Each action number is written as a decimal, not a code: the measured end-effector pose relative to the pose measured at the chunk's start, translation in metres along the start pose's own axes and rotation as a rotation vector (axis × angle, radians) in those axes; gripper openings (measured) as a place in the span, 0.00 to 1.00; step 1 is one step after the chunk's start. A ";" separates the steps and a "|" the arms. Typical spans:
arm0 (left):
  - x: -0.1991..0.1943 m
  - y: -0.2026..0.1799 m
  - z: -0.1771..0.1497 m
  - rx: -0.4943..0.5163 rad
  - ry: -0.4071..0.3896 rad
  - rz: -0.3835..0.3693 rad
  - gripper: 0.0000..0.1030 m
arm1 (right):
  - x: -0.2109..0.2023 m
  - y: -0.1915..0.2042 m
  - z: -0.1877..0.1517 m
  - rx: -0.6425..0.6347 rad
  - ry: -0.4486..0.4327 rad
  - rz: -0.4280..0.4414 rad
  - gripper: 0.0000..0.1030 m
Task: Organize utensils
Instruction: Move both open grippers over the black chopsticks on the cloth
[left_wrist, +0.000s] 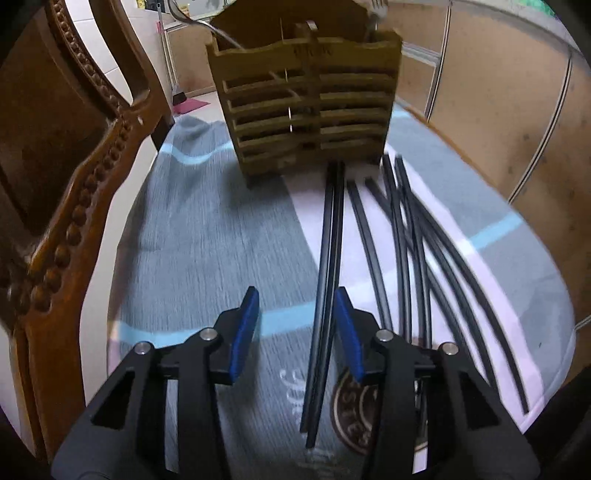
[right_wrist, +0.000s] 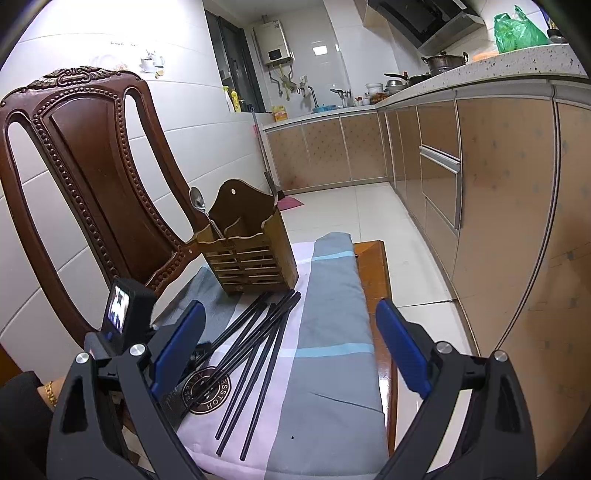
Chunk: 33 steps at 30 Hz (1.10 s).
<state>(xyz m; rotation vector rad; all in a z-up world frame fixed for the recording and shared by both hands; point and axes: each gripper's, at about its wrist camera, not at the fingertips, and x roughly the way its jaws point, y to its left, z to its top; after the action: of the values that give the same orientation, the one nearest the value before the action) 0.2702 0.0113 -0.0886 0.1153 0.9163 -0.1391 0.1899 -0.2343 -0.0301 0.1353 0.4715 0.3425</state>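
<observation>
Chopsticks on a cloth, left jaws around a pair

Chopsticks (right_wrist: 255, 354), black, lie fanned on a striped cloth (right_wrist: 332, 332) covering a small bench, just before a slatted wooden utensil holder (right_wrist: 251, 254) with a spoon (right_wrist: 199, 206) in it. Two chopsticks (left_wrist: 327, 280) sit between the left gripper (left_wrist: 295, 325) jaws, close by one blue pad, not clamped. The right gripper (right_wrist: 291, 350) hovers near, jaws spread wide, empty. A carved wooden chair (right_wrist: 92, 166) stands behind.
</observation>
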 end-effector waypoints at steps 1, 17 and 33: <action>0.001 0.001 0.004 -0.003 -0.007 0.004 0.41 | 0.001 -0.001 0.000 0.001 0.002 -0.001 0.88; 0.022 -0.019 0.010 -0.003 0.074 -0.009 0.11 | 0.007 -0.005 -0.002 0.002 0.027 -0.014 0.88; -0.038 -0.041 -0.056 -0.223 0.105 -0.032 0.66 | 0.008 0.001 -0.004 -0.023 0.063 0.010 0.88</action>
<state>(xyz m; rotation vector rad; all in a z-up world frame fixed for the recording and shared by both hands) 0.1965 -0.0179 -0.0936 -0.0998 1.0322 -0.0597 0.1949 -0.2300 -0.0366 0.1047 0.5287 0.3628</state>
